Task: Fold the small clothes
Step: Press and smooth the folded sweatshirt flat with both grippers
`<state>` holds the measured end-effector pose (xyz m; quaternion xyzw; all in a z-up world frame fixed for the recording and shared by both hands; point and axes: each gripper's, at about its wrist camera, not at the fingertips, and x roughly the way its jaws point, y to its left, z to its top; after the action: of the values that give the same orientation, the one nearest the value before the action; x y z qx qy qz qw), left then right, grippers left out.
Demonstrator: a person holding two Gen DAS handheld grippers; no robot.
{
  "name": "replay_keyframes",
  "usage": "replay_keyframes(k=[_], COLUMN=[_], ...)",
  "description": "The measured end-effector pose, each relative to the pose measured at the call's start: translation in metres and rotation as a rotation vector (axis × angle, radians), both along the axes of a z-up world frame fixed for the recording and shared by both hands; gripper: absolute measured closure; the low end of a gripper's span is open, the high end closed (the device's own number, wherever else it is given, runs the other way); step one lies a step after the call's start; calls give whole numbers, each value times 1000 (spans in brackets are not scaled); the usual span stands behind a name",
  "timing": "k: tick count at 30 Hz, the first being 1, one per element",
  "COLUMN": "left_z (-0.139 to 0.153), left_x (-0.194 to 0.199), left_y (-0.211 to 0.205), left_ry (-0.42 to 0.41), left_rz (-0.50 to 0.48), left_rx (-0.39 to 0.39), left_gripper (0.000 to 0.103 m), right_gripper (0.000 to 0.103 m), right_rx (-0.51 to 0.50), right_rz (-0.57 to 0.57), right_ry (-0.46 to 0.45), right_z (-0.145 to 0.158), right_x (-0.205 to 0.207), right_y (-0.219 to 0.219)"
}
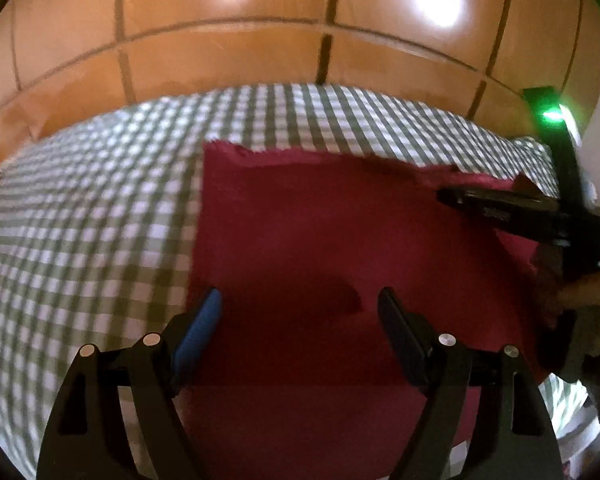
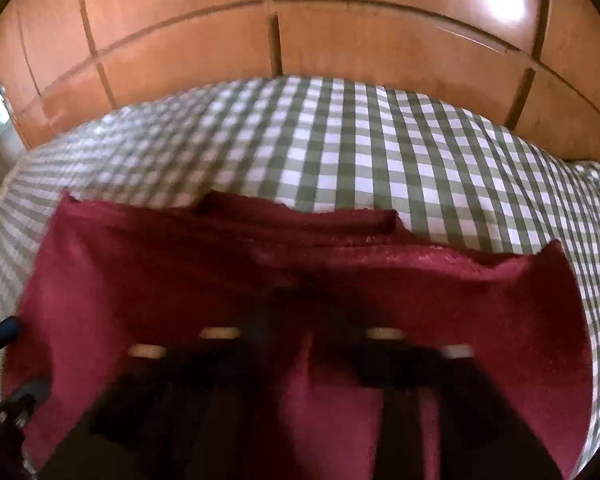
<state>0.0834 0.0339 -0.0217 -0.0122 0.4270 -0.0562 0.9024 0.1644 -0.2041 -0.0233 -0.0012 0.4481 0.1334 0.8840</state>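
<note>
A green-and-white checked cloth (image 1: 100, 208) is seen spread beneath everything, and behind it a wall of glossy orange-brown wooden panels (image 1: 220, 52) is caught by bright glare; nothing is set in the way on the checks themselves. The dark red garment (image 1: 320, 240) is laid flat on the checked cloth, toward its near edge, with a straight left side and a rumpled, doubled-over far hem (seen more clearly from the right wrist). The left gripper (image 1: 300, 300) is held over the garment's near part with its jaws spread wide and nothing pinched between them, the blue-padded finger (image 1: 202, 328) sitting close to the garment's left edge. The right gripper (image 1: 452, 196) is reached in at the garment's far right corner; in its own view it is badly smeared, so its state cannot be told.
</note>
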Motion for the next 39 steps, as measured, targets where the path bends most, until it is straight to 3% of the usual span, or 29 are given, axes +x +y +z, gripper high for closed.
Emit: replay_keyframes(k=[4,13,17,24,32,33,36,39], left_z=[7,15,15,12,1,-7,-32,-32], left_x=[-6,-10,-11,-4,13,21,40,44], left_y=[5,1,-3,-9,-10,-8,4,15], left_ry=[-12,-43,-47,-43,-41,-12,82,99], left_rz=[36,32,25,13,-3,0,23,58], left_rx=[-13,1,13,38,86,97,44,-25], left_gripper=[24,24,24,24,24,24,21,20], right_gripper=[40,38,38,35,34,34,34,33], right_rx=[1,-12,37,75,240,239,249,236], right_rz=[-20,-160,-212,-240,-261,-260,-258,-256], right_ry=[-26,2,7,-26,-41,-44,-52,-63], right_z=[14,5,-4,-14,-25,-25,-25,-25], right_x=[-27,-52,-49,-45,-35,-35,-36,-37], right_y=[-21,-83,-108,-112,-134,-133,-134,-131])
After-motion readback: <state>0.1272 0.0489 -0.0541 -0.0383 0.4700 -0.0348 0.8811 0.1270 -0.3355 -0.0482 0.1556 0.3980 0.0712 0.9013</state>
